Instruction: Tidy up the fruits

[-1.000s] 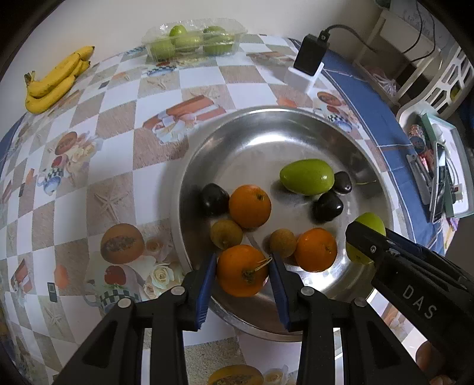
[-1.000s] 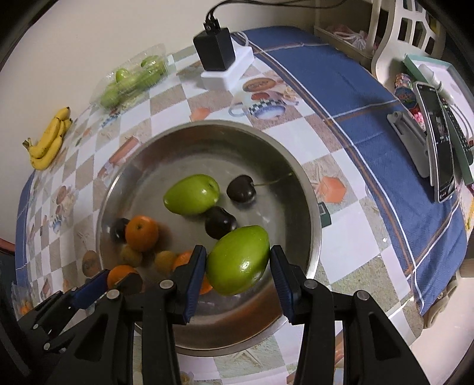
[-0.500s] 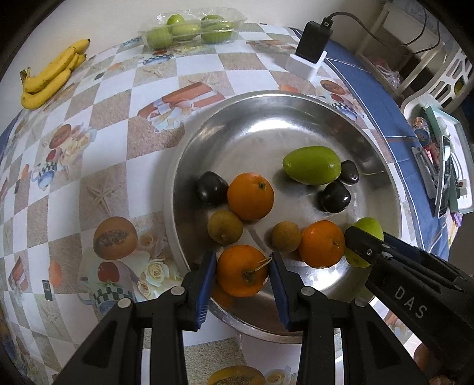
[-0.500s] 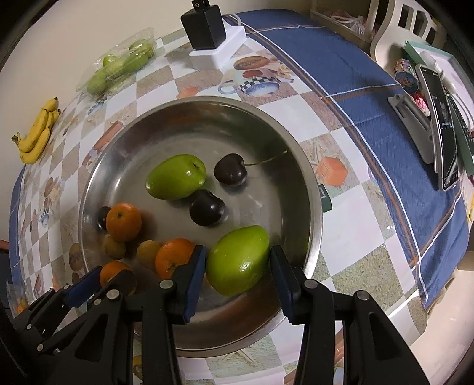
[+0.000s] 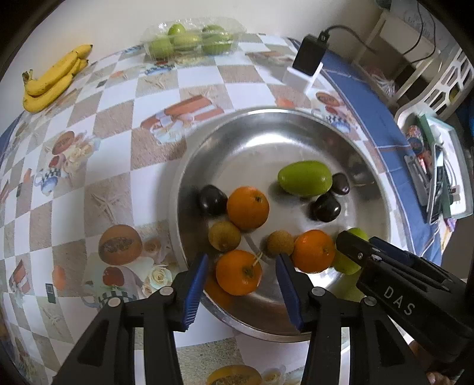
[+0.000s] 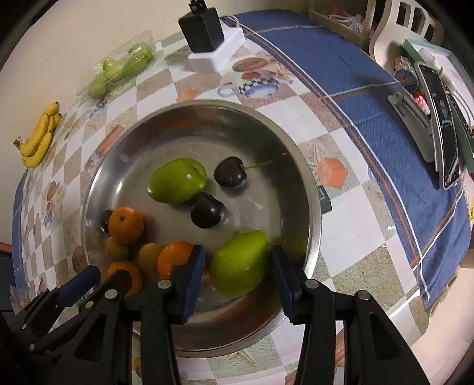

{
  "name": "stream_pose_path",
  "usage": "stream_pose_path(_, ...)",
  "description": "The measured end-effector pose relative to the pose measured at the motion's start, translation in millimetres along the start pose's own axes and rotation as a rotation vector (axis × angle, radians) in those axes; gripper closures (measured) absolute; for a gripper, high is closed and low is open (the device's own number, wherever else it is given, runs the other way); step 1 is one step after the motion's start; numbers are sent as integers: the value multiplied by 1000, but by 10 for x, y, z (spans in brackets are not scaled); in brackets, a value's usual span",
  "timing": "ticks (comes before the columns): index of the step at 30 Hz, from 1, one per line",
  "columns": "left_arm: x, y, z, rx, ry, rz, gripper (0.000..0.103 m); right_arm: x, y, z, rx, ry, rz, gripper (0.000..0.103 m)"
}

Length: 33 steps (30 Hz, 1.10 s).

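Fruits sit in a steel bowl [image 5: 370,165] on the checked worktop [image 5: 89,165]. Left gripper [image 5: 240,277] hangs over the bowl's near rim w/ an orange [image 5: 238,272] between its fingers [image 5: 194,288]; its jaws have just been opening, and gaps show on both sides of the orange, so no grip. The orange rests on the bowl floor, stem up.

Right gripper [image 6: 237,266] has a green fruit [image 6: 240,263] between its fingers [image 6: 281,277]. The right pad touches the fruit; on the left there is a thin gap, so can't tell if it's a firm hold. The fruit lies low near the bowl's near wall; can't tell if it touches the floor.

Also in the bowl: 2nd green fruit [image 6: 177,180] toward the far side, two cherries [image 6: 206,214] just beside it, two more oranges [image 5: 248,207], a third cherry [image 5: 212,200] touching one of them, and two small brown fruits [image 5: 224,236].

Off the bowl, well apart: bananas [image 5: 50,80] at the far left edge, a clear pack of green fruit [image 5: 192,40] by the wall, and a charger [image 6: 203,28] on a white block. Blue cloth [image 6: 370,97] covers the right side.
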State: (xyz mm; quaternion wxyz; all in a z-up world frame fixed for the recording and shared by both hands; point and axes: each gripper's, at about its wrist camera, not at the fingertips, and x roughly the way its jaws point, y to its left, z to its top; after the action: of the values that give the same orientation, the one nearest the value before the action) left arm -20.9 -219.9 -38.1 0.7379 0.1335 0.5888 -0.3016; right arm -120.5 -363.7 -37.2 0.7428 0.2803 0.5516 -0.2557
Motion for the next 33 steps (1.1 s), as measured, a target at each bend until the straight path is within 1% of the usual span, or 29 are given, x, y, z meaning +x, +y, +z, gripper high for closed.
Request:
stream_pose_path(4,-109,32,20,-8,-42,12,52,-130,38,19,-11,-49,12,56)
stream_pose_path(8,-131,112,33,-31,-54,26,52,-212,95,32,-31,-83,30,56)
stream_pose_path(9,-133,150,30,-41,-54,37,50,-211,117,35,-40,-84,33,56)
stream_pose_path(10,-131,173,31,-49,-54,46,46,-208,133,38,-47,-84,35,55)
stream_pose_path(11,-120,186,24,-55,-56,53,43,-204,131,27,-51,-84,37,52)
stream_pose_path(12,-117,207,27,-64,-58,62,38,-200,135,28,-53,-85,39,39)
stream_pose_path(13,-121,235,32,-73,-61,81,31,-190,145,27,-52,-87,38,34)
stream_pose_path(15,-131,297,36,-85,-64,111,25,-188,130,20,-51,-84,32,31)
stream_pose_path(18,-126,395,44,-117,-62,138,23,-164,139,24,-47,-80,40,28)
stream_pose_path(21,-113,475,48,-137,-60,176,17,-142,152,23,-52,-78,38,26)
stream_pose_path(24,-111,533,46,-149,-63,211,14,-121,175,18,-61,-78,34,15)
stream_pose_path(28,-81,597,43,-168,-59,243,5,-104,200,10,-73,-83,31,14)
stream_pose_path(29,-72,609,42,-171,-57,251,5,-99,206,7,-76,-84,34,13)
stream_pose_path(30,-67,617,41,-172,-56,259,5,-95,214,3,-79,-84,36,11)
stream_pose_path(31,-59,627,39,-172,-55,269,4,-91,224,-1,-84,-85,37,5)
stream_pose_path(33,-45,647,33,-171,-56,290,3,-88,248,-8,-98,-91,36,2)
